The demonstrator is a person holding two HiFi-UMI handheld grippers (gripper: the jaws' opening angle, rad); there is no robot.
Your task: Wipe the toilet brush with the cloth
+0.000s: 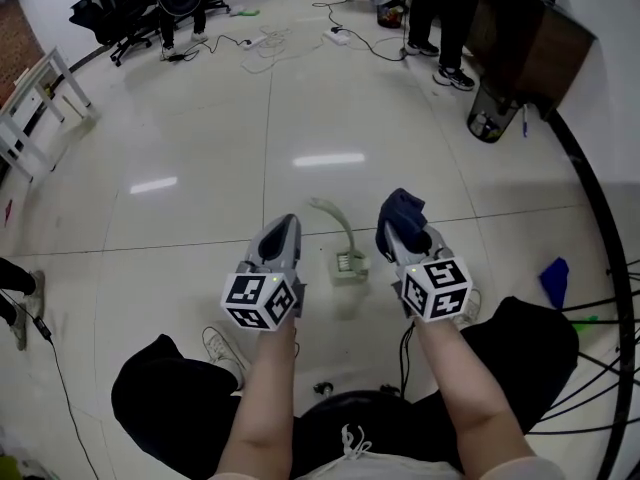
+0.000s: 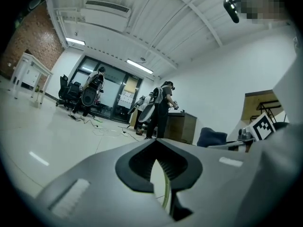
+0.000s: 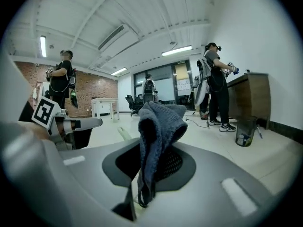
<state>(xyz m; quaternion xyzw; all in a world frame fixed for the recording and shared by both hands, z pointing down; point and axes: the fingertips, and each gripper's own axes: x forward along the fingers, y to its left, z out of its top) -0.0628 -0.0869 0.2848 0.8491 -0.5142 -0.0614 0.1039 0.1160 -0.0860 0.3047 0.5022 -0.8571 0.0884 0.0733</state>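
On the floor [image 1: 300, 98], toilet brush [image 1: 347, 258] lies between closed, empty left hand-held gripper [image 1: 282, 222] and right hand-held gripper [image 1: 398, 232]; that clamps cloth [image 1: 405, 206].

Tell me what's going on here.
A person holds a gripper in each hand above a glossy pale tiled floor. The right gripper has its fingers shut on a dark blue knitted cloth. The left gripper is shut and empty. A pale green toilet brush with a curved handle lies on the floor, between them in the head view, untouched; wiping has not begun.

toilet brush [image 1: 349, 265] on floor [image 1: 200, 118], cloth [image 1: 402, 211] right
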